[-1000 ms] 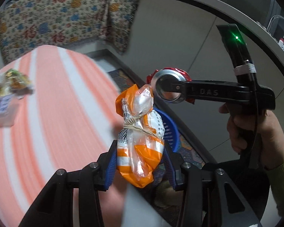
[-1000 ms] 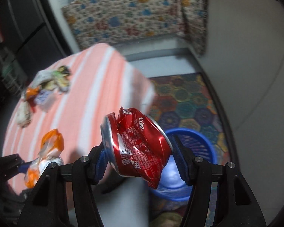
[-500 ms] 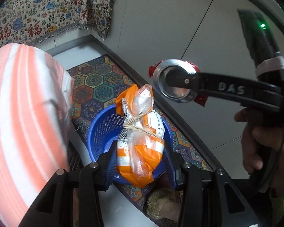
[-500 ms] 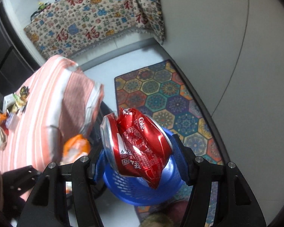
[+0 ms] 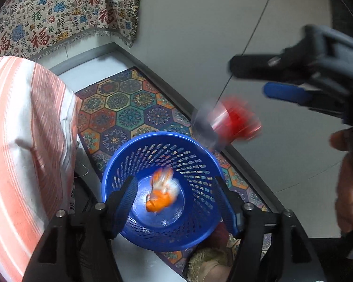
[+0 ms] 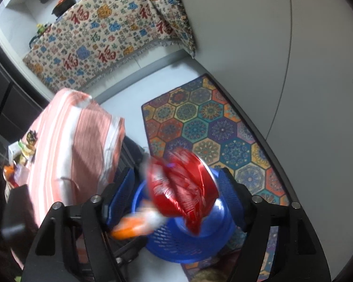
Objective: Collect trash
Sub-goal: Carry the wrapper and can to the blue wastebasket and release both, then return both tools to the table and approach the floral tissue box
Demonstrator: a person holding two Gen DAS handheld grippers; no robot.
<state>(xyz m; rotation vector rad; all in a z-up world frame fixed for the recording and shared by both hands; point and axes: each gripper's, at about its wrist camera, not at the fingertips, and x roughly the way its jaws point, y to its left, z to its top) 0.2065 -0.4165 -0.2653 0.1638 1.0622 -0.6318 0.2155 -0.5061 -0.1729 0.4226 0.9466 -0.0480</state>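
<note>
A blue perforated trash basket (image 5: 197, 164) stands on the floor under both grippers. My left gripper (image 5: 175, 202) is open and empty above it. The orange and white snack wrapper (image 5: 162, 193) is blurred, in the basket near its bottom. My right gripper (image 6: 178, 195) is open; the crushed red cola can (image 6: 183, 185) is blurred, loose between the spread fingers above the basket (image 6: 200, 242). In the left wrist view the can (image 5: 228, 122) falls just above the basket's far rim, below the right gripper's fingers (image 5: 284, 92). The wrapper (image 6: 134, 225) streaks past in the right wrist view.
A table with an orange and white striped cloth (image 5: 16, 145) stands left of the basket, with more wrappers (image 6: 23, 150) on it. A patterned hexagon rug (image 6: 211, 127) lies under the basket. A grey wall (image 5: 223, 35) runs to the right.
Both grippers have opened. The wrapper has dropped from the left gripper into the basket. The can has left the right gripper's fingers and is falling toward the basket.
</note>
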